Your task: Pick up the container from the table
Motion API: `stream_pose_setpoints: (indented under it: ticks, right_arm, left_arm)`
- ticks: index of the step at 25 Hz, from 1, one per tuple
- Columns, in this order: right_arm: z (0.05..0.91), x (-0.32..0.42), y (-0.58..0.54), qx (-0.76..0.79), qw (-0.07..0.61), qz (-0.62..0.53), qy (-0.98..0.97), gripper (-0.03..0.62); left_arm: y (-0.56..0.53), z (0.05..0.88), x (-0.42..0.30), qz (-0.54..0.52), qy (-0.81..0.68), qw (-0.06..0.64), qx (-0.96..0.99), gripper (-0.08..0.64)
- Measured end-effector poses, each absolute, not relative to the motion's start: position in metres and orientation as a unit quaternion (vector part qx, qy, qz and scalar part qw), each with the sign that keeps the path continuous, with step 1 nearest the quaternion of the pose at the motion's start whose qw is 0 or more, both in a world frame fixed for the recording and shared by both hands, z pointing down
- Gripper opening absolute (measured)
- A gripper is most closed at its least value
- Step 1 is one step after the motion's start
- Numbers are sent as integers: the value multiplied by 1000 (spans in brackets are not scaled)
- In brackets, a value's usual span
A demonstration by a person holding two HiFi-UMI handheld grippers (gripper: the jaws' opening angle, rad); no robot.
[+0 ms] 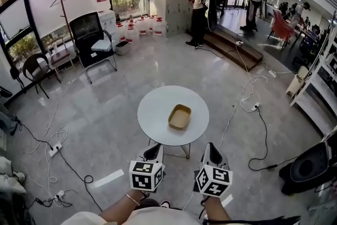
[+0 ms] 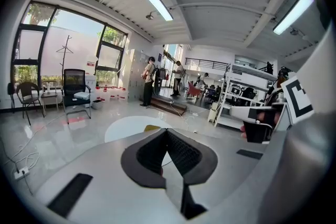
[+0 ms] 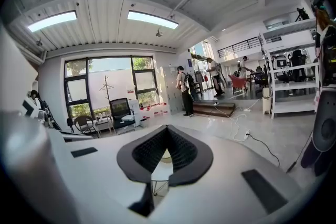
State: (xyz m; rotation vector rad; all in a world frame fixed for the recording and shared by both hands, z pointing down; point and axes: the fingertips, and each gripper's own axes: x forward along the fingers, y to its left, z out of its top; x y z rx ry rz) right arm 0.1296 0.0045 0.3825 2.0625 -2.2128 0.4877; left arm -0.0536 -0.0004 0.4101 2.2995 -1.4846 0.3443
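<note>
A shallow tan container point(image 1: 179, 116) lies on the round white table point(image 1: 158, 105), right of the table's middle. Both grippers hang short of the table's near edge, apart from the container. My left gripper point(image 1: 153, 152) is shut with nothing in it, and my right gripper point(image 1: 211, 149) is shut and empty too. In the left gripper view the jaws point(image 2: 167, 131) meet at a point, with the table point(image 2: 123, 126) and a yellow sliver of the container point(image 2: 152, 127) beyond them. In the right gripper view the closed jaws point(image 3: 167, 129) cover most of the table.
Table legs show under the near edge point(image 1: 187, 151). Cables and power strips point(image 1: 53, 149) trail over the floor on both sides. A black office chair point(image 1: 92, 38) and a brown chair point(image 1: 36, 68) stand at the far left. Two people point(image 1: 200, 3) stand far back. Shelving point(image 1: 318, 81) lines the right.
</note>
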Motion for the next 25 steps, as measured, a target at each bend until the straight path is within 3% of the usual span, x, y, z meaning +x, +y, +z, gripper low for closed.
stream_pose_setpoints:
  ticks: [25]
  right_arm:
    - [405,155,-32,689,53,181,-700,25]
  left_arm:
    - [-49,427,-12,126,-498,195,835,15]
